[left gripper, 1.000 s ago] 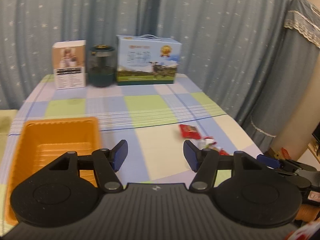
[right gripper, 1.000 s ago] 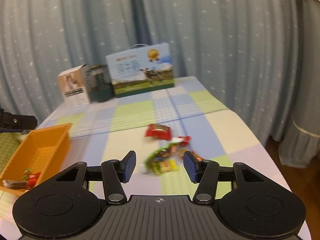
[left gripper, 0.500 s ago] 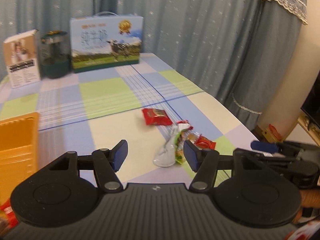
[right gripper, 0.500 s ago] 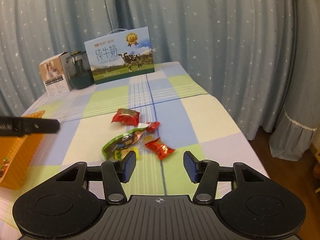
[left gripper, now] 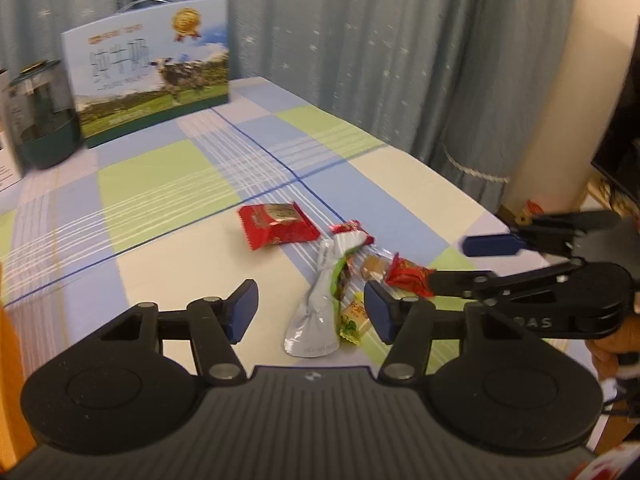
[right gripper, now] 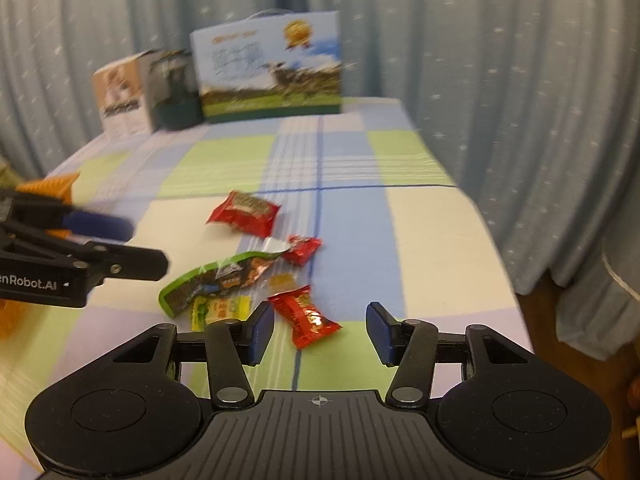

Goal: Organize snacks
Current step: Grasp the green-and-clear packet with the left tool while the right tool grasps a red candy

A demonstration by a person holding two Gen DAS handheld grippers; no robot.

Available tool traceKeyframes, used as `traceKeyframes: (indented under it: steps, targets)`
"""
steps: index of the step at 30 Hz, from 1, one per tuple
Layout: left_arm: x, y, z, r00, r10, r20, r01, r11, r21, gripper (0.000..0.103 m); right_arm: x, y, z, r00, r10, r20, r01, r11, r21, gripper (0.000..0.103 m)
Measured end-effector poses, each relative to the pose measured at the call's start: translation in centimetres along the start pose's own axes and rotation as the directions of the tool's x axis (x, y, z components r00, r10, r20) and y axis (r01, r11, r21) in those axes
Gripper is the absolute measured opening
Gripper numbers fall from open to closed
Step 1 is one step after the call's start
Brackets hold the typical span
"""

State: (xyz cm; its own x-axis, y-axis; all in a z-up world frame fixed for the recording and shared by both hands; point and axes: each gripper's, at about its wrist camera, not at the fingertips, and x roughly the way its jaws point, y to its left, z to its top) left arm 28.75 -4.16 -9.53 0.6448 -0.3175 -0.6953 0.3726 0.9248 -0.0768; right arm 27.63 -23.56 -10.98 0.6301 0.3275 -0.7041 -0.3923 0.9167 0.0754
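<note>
The small red candy (right gripper: 306,316) lies just ahead between the right gripper (right gripper: 320,330)'s parted, empty fingers, long axis slanting across the gap, while the left gripper (left gripper: 308,312), jaws closing on nothing, faces the green-and-silver wrapper (left gripper: 320,304).

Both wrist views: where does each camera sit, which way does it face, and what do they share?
Left wrist: on the left gripper, angled down across the table at the snack pile; its fingers, closing with nothing between them, frame the silver-green packet. The right gripper and a hand show at right.
Right wrist: on the right gripper, angled down at the red candy; the left gripper enters at left.
Shared: the red packet, the milk box, the curtain.
</note>
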Motion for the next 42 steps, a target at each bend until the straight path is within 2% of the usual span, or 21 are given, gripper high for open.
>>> traceKeyframes:
  steps: [2,5,11,14,18,20,26,31,37,42]
  targets:
    - [0.7,-0.1,0.0,1.000,-0.013,-0.015,0.013,1.000,0.018,0.052,0.9,0.1,0.0,1.000,0.003,-0.012,-0.004,0.999,-0.033,0.052]
    - [1.4,0.0,0.0,1.000,-0.021,-0.023,0.022,0.999,0.032,0.048,1.6,0.4,0.2,1.000,-0.001,-0.013,0.000,0.999,-0.053,0.046]
    - [3.0,0.0,0.0,0.999,-0.038,-0.037,0.039,0.998,0.041,0.044,2.9,0.2,0.4,0.999,-0.001,-0.032,-0.001,0.998,-0.056,0.041]
    - [3.4,-0.1,0.1,0.999,-0.037,-0.025,0.038,0.998,0.046,0.042,3.2,0.2,0.3,0.999,0.007,-0.048,-0.009,0.999,-0.047,0.036]
    - [4.0,-0.3,0.2,0.998,-0.052,-0.031,0.053,0.997,0.049,0.033,3.6,0.3,0.1,0.998,0.013,-0.069,-0.017,0.998,-0.056,0.026]
    - [4.4,-0.6,0.2,0.998,-0.055,-0.030,0.057,0.996,0.064,0.034,3.6,0.6,0.1,0.997,0.008,-0.071,-0.013,0.998,-0.068,0.024]
    - [5.4,-0.7,0.2,0.998,-0.051,-0.040,0.054,0.995,0.081,0.032,3.6,0.7,0.2,0.997,0.007,-0.076,-0.011,0.999,-0.052,0.023]
    - [6.2,-0.4,0.4,0.996,-0.062,-0.057,0.066,0.995,0.070,0.025,3.6,0.3,0.5,0.997,0.009,-0.073,-0.010,1.000,-0.016,0.023]
    - [6.5,-0.1,0.4,0.996,-0.065,-0.067,0.069,0.996,0.062,0.024,3.6,0.3,0.6,0.997,0.000,-0.076,-0.001,1.000,-0.010,0.023]
    - [6.4,0.4,0.5,0.995,-0.060,-0.075,0.061,0.998,0.014,0.022,3.6,0.2,0.8,0.997,-0.006,-0.070,0.007,1.000,0.007,0.023]
